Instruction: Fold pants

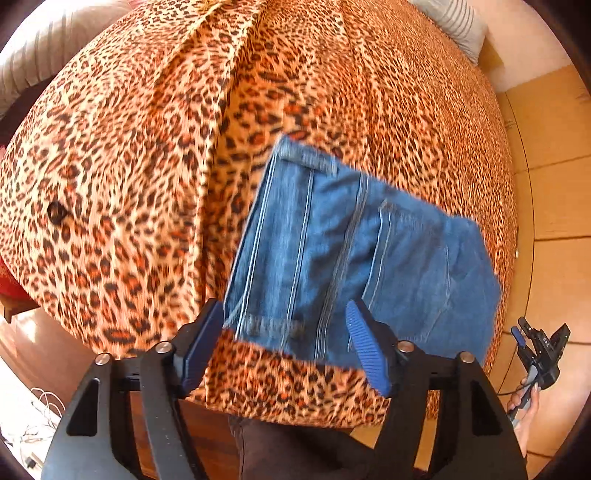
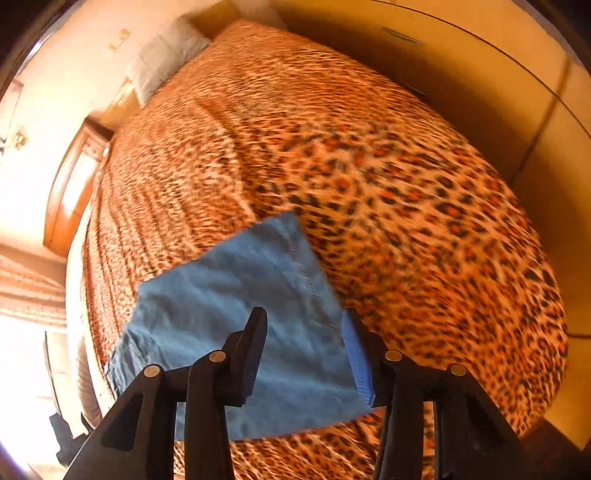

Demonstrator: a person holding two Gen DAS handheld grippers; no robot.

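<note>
Blue jeans (image 1: 354, 254) lie folded into a compact rectangle on the leopard-print bed (image 1: 147, 147), near its front edge. My left gripper (image 1: 286, 347) is open and empty, hovering just above the near edge of the jeans. In the right wrist view the same folded jeans (image 2: 236, 317) lie below my right gripper (image 2: 306, 354), which is open, empty and held above them. The right gripper also shows in the left wrist view (image 1: 539, 354), off the bed's right side, held in a hand.
A striped pillow (image 1: 454, 22) lies at the far end of the bed; it also shows in the right wrist view (image 2: 166, 55). Tiled floor (image 1: 554, 184) runs along the right. A wooden headboard piece (image 2: 74, 184) stands at the left. White cables (image 1: 33, 417) lie on the floor.
</note>
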